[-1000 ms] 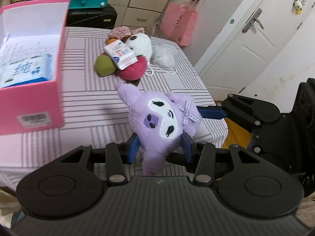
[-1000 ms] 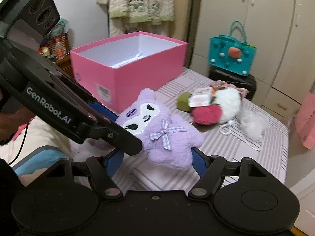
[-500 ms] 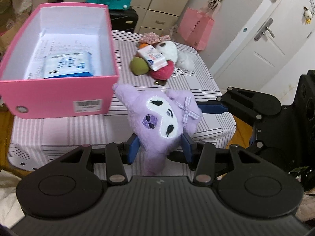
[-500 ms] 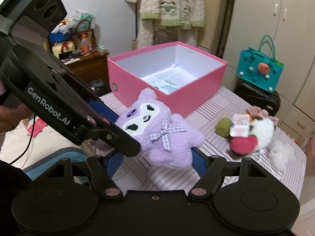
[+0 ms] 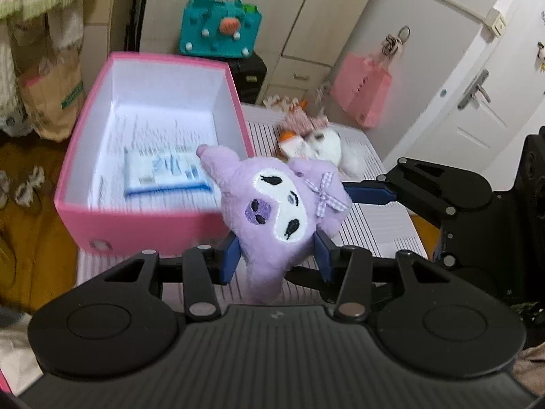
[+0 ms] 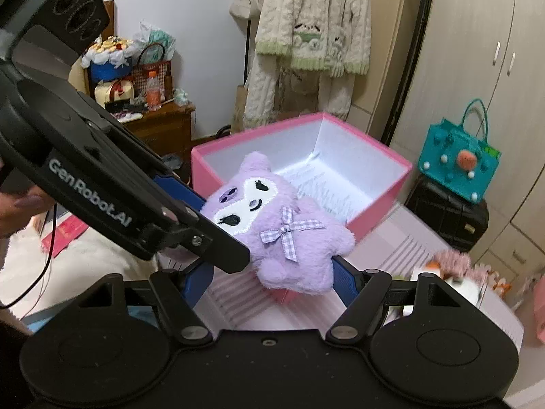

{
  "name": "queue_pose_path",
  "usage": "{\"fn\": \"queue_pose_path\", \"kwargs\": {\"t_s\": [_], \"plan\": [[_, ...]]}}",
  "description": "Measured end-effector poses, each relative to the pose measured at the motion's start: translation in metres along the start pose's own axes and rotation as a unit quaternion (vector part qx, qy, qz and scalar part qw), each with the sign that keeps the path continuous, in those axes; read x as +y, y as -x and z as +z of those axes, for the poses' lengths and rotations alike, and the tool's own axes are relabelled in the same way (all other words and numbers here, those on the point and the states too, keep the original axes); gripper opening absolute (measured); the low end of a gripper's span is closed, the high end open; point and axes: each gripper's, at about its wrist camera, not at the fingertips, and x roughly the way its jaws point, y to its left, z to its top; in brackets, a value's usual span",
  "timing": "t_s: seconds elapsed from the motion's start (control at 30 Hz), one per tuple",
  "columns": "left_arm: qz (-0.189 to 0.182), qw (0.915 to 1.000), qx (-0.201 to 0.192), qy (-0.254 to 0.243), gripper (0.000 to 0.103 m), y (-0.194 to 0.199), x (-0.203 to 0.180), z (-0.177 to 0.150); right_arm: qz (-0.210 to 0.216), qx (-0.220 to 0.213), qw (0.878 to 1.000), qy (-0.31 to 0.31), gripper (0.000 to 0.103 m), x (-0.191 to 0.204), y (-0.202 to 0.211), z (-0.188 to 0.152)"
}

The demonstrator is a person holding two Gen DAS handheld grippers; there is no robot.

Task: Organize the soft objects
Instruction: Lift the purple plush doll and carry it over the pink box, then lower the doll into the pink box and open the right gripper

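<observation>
Purple plush toy [image 5: 276, 211] at frame centre, aloft over the near corner of the pink box [image 5: 112, 228], clamped from both sides: left gripper [image 5: 276, 255] jaws squeezing its lower body, right gripper [image 6: 272, 277] jaws closed around its wider sides. Striped tabletop [image 5: 381, 225] beneath.

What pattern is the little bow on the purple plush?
The bow on the purple plush is purple-and-white checked, clearest in the right wrist view.

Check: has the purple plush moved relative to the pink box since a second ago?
Yes. The purple plush was short of the pink box on the table; now it overlaps the box's near corner.
</observation>
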Motion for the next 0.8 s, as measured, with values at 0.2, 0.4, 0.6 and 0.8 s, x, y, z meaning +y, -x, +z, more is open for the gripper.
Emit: {"fn": "queue_pose_path", "kwargs": {"t_s": [0.2, 0.4, 0.6, 0.8], "plan": [[0.007, 0.9993, -0.037, 0.002, 0.045, -0.005, 0.018, 0.038, -0.008, -0.02, 1.0, 0.0, 0.078, -0.021, -0.015, 0.04], [0.006, 0.9983, -0.051, 0.029, 0.045, -0.023, 0.045, 0.073, -0.003, -0.034, 0.999, -0.002, 0.076, -0.051, -0.042, 0.069], [0.023, 0.9963, -0.04, 0.073, 0.045, -0.056, 0.076, 0.106, 0.008, -0.026, 1.0, -0.01, 0.072, -0.079, -0.08, 0.09], [0.031, 0.9929, -0.009, 0.115, 0.045, -0.091, 0.105, 0.128, -0.001, -0.01, 1.0, -0.007, 0.068, -0.093, -0.117, 0.101]]}}
